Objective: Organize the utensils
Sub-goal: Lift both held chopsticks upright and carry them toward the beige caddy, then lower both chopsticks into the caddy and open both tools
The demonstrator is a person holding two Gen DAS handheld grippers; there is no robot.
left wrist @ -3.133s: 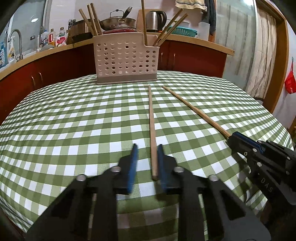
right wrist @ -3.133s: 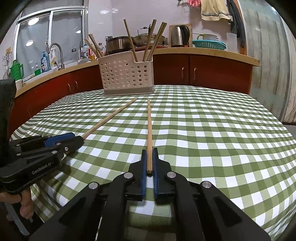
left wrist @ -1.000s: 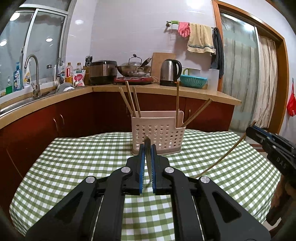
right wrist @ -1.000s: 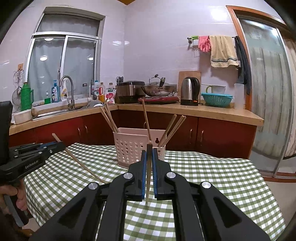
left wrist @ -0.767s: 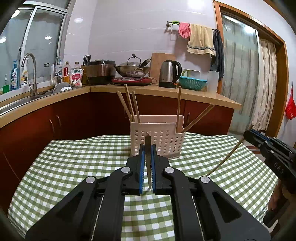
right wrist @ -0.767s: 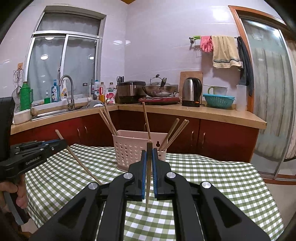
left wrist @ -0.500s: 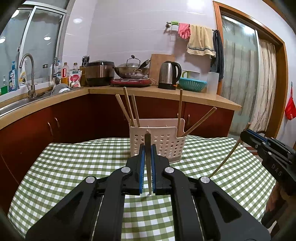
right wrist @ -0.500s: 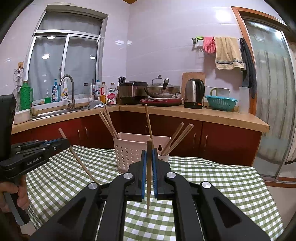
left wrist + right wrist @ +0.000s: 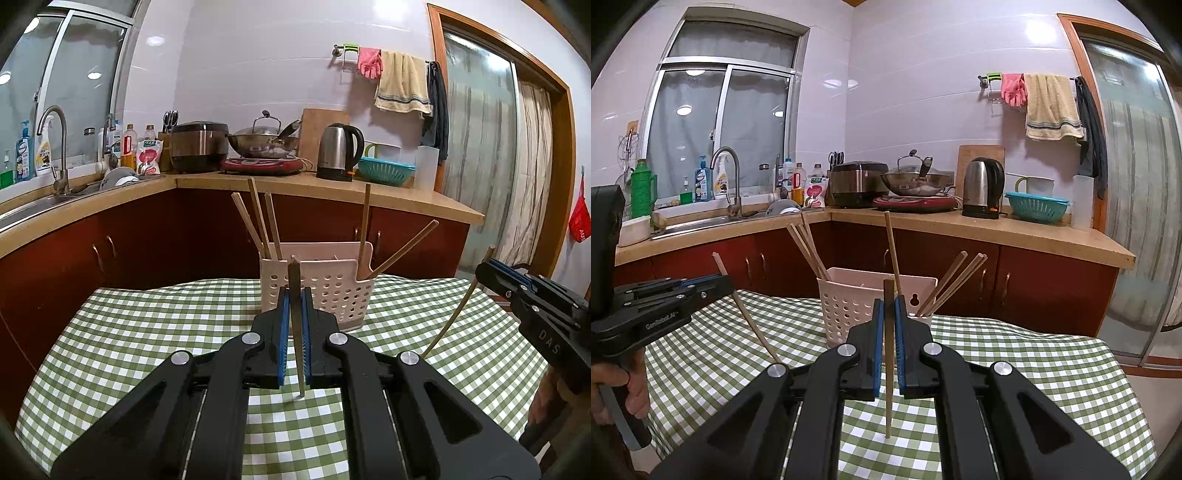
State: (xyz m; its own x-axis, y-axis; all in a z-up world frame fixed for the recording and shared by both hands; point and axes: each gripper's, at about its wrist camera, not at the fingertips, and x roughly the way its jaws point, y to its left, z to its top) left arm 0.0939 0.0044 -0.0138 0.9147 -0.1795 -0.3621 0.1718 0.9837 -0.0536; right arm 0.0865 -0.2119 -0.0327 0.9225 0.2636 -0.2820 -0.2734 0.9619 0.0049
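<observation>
My left gripper (image 9: 294, 295) is shut on a wooden chopstick (image 9: 297, 343) that stands nearly upright between its blue pads, its tip hanging just above the checked cloth. My right gripper (image 9: 888, 306) is likewise shut on a second chopstick (image 9: 888, 387), also nearly upright. Straight ahead of both stands the pale perforated utensil holder (image 9: 332, 288) (image 9: 846, 310) with several chopsticks leaning in it. Each gripper shows in the other's view: the right gripper (image 9: 491, 271) at the right edge, the left gripper (image 9: 726, 282) at the left, each with its chopstick slanting down.
The table wears a green-and-white checked cloth (image 9: 147, 332). Behind it runs a red-brown cabinet counter (image 9: 406, 201) with a sink, bottles, a rice cooker, a wok, a kettle (image 9: 338, 151) and a teal colander. A person's hand (image 9: 631, 384) grips the left tool's handle.
Three seconds ago both chopsticks lay flat on the cloth; both are now lifted and upright in the grippers. Over the last second the holder has drawn slightly nearer in both views.
</observation>
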